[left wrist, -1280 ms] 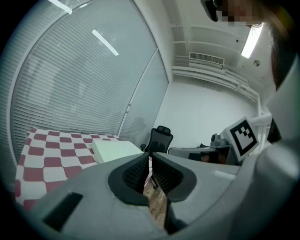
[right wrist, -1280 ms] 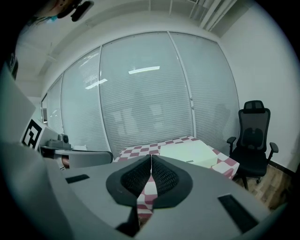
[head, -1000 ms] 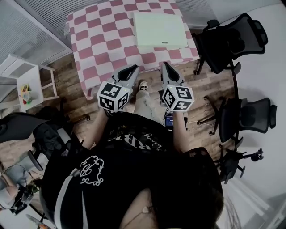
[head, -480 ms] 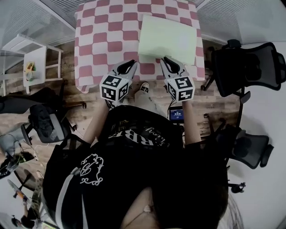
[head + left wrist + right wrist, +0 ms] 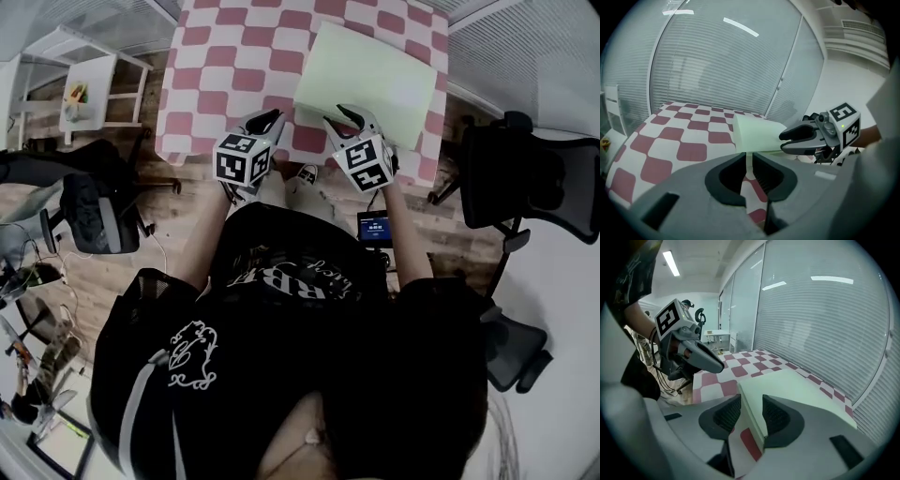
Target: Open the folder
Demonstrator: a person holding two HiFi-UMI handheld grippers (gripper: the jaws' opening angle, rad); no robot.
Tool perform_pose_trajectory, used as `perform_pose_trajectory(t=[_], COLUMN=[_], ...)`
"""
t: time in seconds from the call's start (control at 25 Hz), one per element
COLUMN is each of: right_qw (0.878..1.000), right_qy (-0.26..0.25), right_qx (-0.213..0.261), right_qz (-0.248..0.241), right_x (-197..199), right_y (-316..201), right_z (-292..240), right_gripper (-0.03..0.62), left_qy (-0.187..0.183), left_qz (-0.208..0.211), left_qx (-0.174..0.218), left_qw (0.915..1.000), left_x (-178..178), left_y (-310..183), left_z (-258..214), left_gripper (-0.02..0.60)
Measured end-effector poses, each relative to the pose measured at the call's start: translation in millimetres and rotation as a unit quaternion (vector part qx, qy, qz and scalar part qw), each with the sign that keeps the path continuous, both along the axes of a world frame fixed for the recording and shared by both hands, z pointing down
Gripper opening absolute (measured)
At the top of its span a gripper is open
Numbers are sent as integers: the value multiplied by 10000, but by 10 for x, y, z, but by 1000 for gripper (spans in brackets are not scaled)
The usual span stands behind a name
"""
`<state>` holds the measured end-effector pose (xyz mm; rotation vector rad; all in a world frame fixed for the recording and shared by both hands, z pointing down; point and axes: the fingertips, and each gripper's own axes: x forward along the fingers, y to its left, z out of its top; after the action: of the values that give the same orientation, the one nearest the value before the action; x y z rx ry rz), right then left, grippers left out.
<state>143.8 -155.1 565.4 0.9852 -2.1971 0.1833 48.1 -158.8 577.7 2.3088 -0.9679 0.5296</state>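
A pale green folder (image 5: 375, 80) lies closed and flat on the right half of the red-and-white checked table (image 5: 216, 56). My right gripper (image 5: 349, 114) hovers at the folder's near left corner, its jaws opening. In the right gripper view the folder (image 5: 801, 394) shows its corner edge through the gap of the right gripper (image 5: 751, 414), and the pads do not press on it. My left gripper (image 5: 267, 120) is over the table's near edge, left of the folder, shut on nothing. The left gripper (image 5: 747, 166) sees the folder (image 5: 754, 136) ahead and the right gripper (image 5: 799, 140) beside it.
Black office chairs stand right (image 5: 534, 178) and left (image 5: 89, 216) of the table. A white side table (image 5: 84, 89) is at the far left. A small device with a lit screen (image 5: 375, 227) lies on the wooden floor by the person's legs.
Both grippers have come forward and down from in front of the body to the table's near edge. The right gripper has rolled and its jaws have parted. The left jaws stay shut.
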Motion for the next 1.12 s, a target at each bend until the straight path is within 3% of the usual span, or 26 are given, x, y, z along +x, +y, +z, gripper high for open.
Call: perform_pose_trajectory(t=[0.2, 0.4, 0.68, 1.04, 1.12], right_qw=[9981, 9923, 9725, 9697, 9704], right_qy=[507, 1020, 1862, 1970, 1943], right_qx=[6, 83, 449, 465, 456], right_qz=[-359, -704, -1325, -1370, -1361], right_x=[-56, -152, -239, -251, -251], right_y=[-111, -149, -202, -237, -240], right_z=[139, 233, 334, 335, 334], right_gripper=[124, 124, 124, 124, 123], left_qy=[-98, -55, 288, 694, 925], left_qz=[151, 192, -90, -235, -343], left_qx=[-160, -419, -717, -1026, -1216], left_qw=[9997, 9989, 9970, 9920, 9877], left_x=[65, 112, 147, 248, 249], left_y=[-29, -103, -263, -343, -351], left_z=[101, 257, 407, 441, 451], left_gripper=[98, 101, 103, 112, 112])
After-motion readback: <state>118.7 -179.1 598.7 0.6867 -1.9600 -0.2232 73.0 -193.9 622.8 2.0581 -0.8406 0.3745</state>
